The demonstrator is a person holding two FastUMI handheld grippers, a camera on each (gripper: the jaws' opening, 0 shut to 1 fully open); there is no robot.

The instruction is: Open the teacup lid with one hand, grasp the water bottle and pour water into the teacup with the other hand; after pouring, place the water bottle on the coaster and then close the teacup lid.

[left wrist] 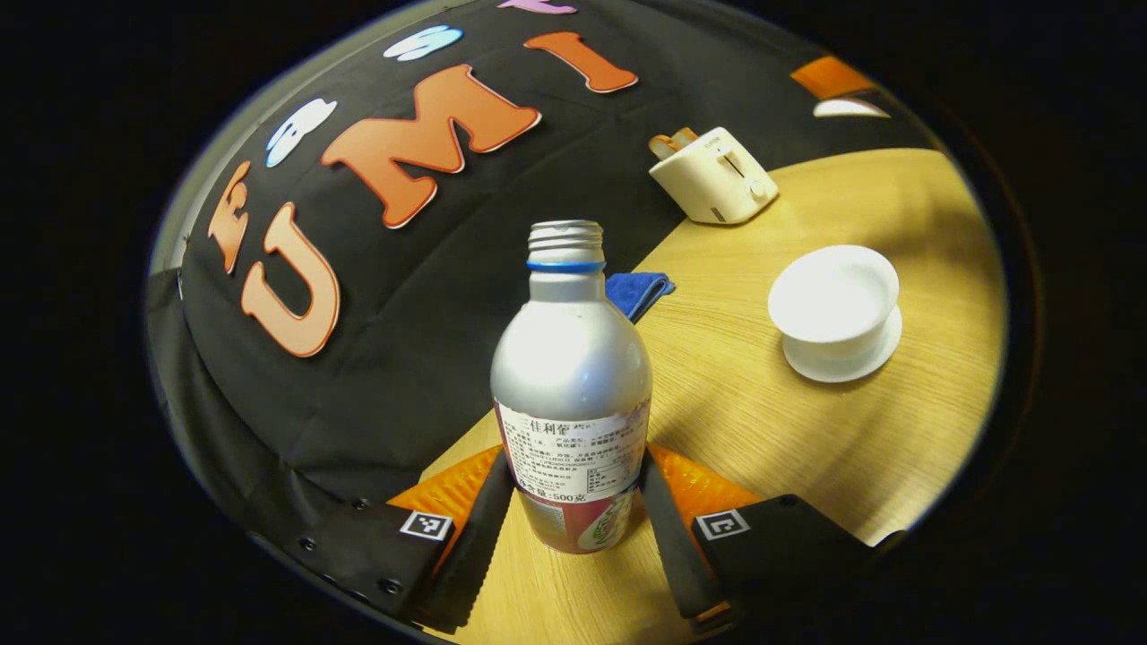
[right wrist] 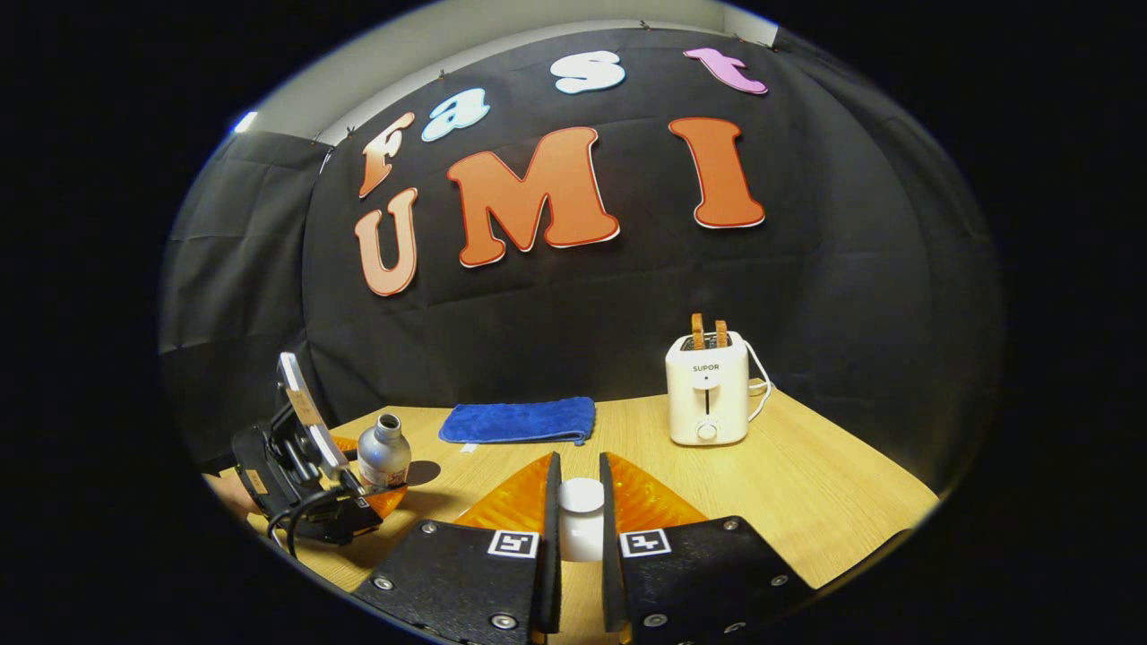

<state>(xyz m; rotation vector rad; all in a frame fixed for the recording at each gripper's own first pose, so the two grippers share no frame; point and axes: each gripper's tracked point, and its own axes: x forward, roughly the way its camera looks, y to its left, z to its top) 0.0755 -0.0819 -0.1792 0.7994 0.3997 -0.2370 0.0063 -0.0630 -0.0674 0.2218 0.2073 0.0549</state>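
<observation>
A silver water bottle (left wrist: 572,376) with no cap stands upright between the fingers of my left gripper (left wrist: 575,470), which is shut on its labelled lower half. To the right of it, a white teacup (left wrist: 835,300) sits open on its saucer. In the right gripper view, my right gripper (right wrist: 580,470) is shut on the white teacup lid (right wrist: 581,497), held above the table. That view also has the left gripper (right wrist: 381,488) with the bottle (right wrist: 383,452) at the far left. A small dark round patch (right wrist: 421,471), perhaps the coaster, lies beside the bottle.
A white toaster (right wrist: 707,387) with two slices of toast stands at the back of the wooden table (right wrist: 806,493), its cord trailing right. A folded blue cloth (right wrist: 520,419) lies along the back edge by the black wall. The table's right edge is close to the toaster.
</observation>
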